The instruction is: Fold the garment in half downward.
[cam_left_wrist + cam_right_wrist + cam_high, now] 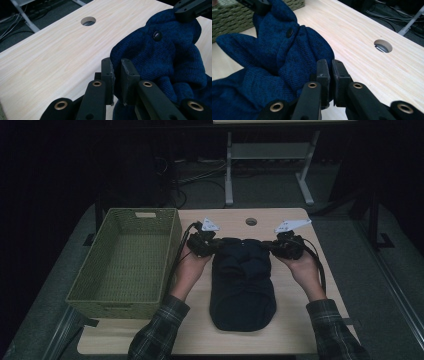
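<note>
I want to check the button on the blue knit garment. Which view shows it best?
The left gripper view: the dark button sits large and sharp on the blue knit garment. The right gripper view shows it smaller, partly tucked in a fold. In the high view the garment is too dark to make out the button.

Garment point(243, 280) dark-blue knit, matt; table point(300, 330) smooth pale wood; basket point(125, 265) woven, rough.

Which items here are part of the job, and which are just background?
In the job:
- dark blue knitted garment, pinched at its far corners
- left gripper, shut on it
- right gripper, shut on it
- green woven basket, beside the garment, probably the destination

Lying about:
- cable hole in the table
- desk frame on the floor behind
</note>
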